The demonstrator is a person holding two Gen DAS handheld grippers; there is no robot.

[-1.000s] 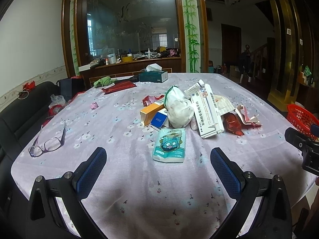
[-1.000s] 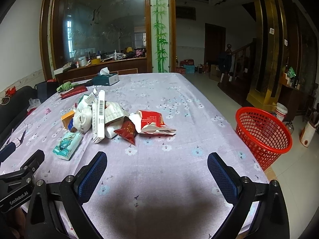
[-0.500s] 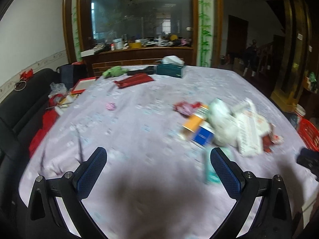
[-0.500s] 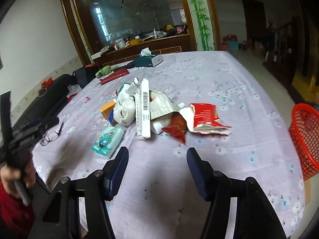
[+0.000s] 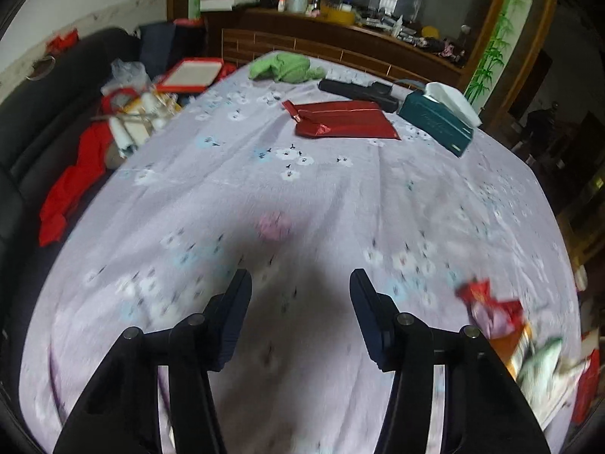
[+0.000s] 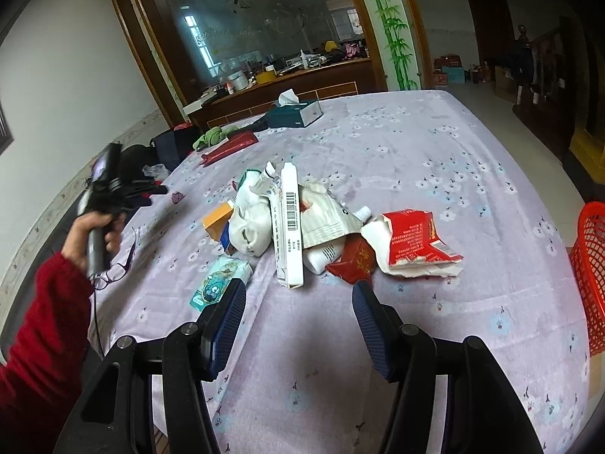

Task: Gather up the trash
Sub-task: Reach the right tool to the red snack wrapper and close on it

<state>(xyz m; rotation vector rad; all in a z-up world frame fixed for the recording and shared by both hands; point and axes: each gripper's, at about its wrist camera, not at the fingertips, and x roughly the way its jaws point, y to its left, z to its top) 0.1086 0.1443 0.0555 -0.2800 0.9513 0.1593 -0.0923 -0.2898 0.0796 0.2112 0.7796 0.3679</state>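
Note:
My left gripper [image 5: 300, 295] hovers open and empty over the lilac tablecloth, with a small pink crumpled scrap [image 5: 274, 225] just ahead of its fingers. The same scrap [image 6: 177, 196] shows in the right wrist view. My right gripper [image 6: 298, 295] is open and empty just short of the trash pile. The pile holds a long white box [image 6: 289, 227], a white crumpled bag [image 6: 247, 227], a torn red-and-white packet [image 6: 412, 242], a dark red wrapper [image 6: 353, 261], a tissue pack [image 6: 219, 282] and an orange box [image 6: 217, 221]. A red mesh basket [image 6: 590, 276] stands off the table's right edge.
A teal tissue box [image 5: 438, 121], a flat red bag [image 5: 342, 119], a green cloth [image 5: 285, 68] and a black object [image 5: 359, 90] lie at the far end. Glasses [image 6: 113, 272] rest near the left edge. A hand [image 6: 94, 227] in a red sleeve holds the left gripper. A black sofa [image 5: 22, 132] borders the left.
Both grippers' fingers have come closer together but stay open. The left gripper swung left and forward, away from the pile to the pink scrap. The right gripper moved in on the pile.

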